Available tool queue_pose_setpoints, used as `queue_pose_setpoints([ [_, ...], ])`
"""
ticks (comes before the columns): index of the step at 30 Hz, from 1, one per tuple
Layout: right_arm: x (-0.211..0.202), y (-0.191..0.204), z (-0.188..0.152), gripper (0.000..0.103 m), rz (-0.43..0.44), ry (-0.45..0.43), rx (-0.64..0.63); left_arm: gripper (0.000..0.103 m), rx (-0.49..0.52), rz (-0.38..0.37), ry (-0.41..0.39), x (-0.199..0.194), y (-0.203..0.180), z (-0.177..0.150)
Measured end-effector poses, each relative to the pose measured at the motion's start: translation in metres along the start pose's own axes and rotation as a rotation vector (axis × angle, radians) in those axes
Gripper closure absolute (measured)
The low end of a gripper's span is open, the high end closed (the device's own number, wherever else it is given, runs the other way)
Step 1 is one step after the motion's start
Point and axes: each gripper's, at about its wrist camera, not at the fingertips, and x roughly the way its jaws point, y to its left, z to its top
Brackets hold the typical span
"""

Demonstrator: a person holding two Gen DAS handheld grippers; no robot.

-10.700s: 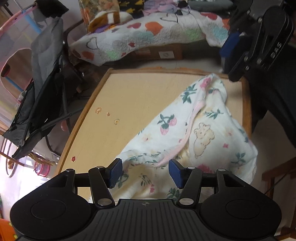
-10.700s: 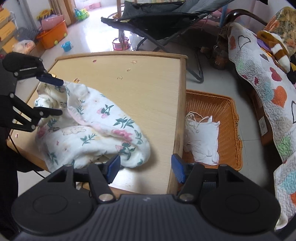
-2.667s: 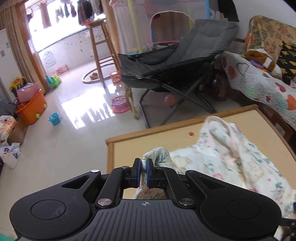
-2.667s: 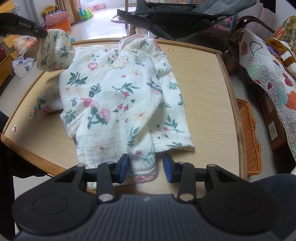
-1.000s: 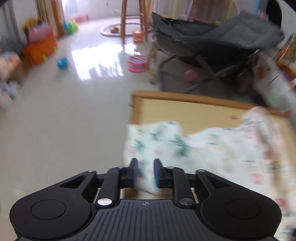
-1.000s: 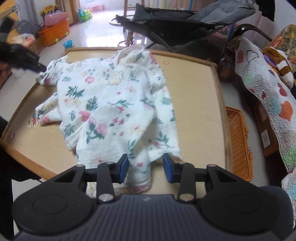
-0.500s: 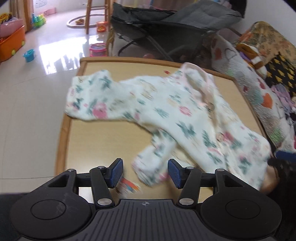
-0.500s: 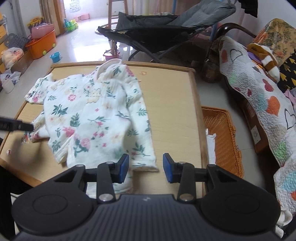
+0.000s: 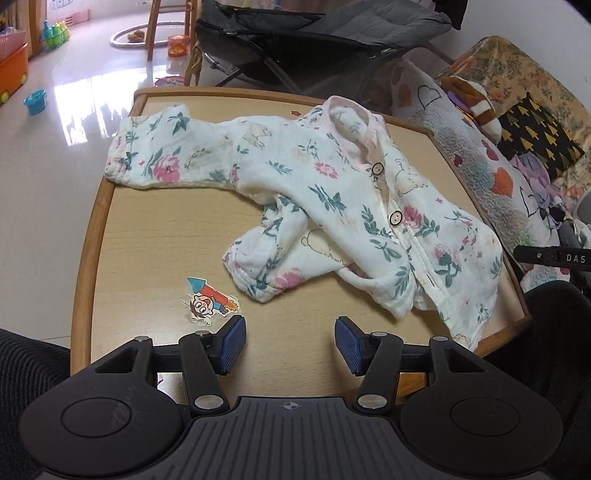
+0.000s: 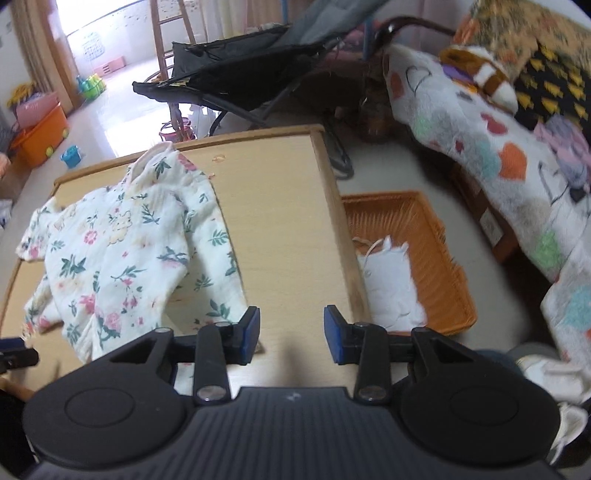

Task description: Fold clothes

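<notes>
A white floral baby garment [image 9: 332, 199] with pink collar and two buttons lies spread on the wooden table [image 9: 147, 240], one sleeve stretched to the far left, a leg folded under. It also shows in the right wrist view [image 10: 129, 251]. My left gripper [image 9: 290, 345] is open and empty above the table's near edge, short of the garment. My right gripper [image 10: 291, 334] is open and empty over the table's right part, beside the garment's hem.
A cartoon sticker [image 9: 208, 301] lies on the table near my left gripper. An orange basket [image 10: 413, 236] with white cloth [image 10: 388, 280] sits on the floor right of the table. A dark folding chair [image 9: 314, 33] and a quilted sofa [image 10: 498, 147] stand beyond.
Both grippers have let go of the garment and drawn back from it. The garment now lies flat on the table. The right gripper has swung toward the basket side.
</notes>
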Motion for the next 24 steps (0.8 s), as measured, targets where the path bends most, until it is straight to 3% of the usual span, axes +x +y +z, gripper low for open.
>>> queue_pose_setpoints([
  [12, 0.033, 0.041, -0.004, 0.068, 0.020, 0.085, -0.107, 0.047, 0.021, -0.046, 0.013, 0.008, -0.006, 0.000],
  [17, 0.038, 0.050, -0.008, 0.077, 0.014, 0.096, -0.156, 0.047, -0.008, -0.054, 0.004, 0.008, -0.003, -0.001],
  [22, 0.036, 0.050, -0.009, 0.094, 0.051, 0.097, -0.172, 0.047, -0.041, -0.064, -0.010, 0.007, 0.003, 0.000],
  [24, 0.036, 0.051, -0.009, 0.095, 0.060, 0.099, -0.184, 0.047, -0.049, -0.071, -0.012, 0.007, 0.004, 0.000],
])
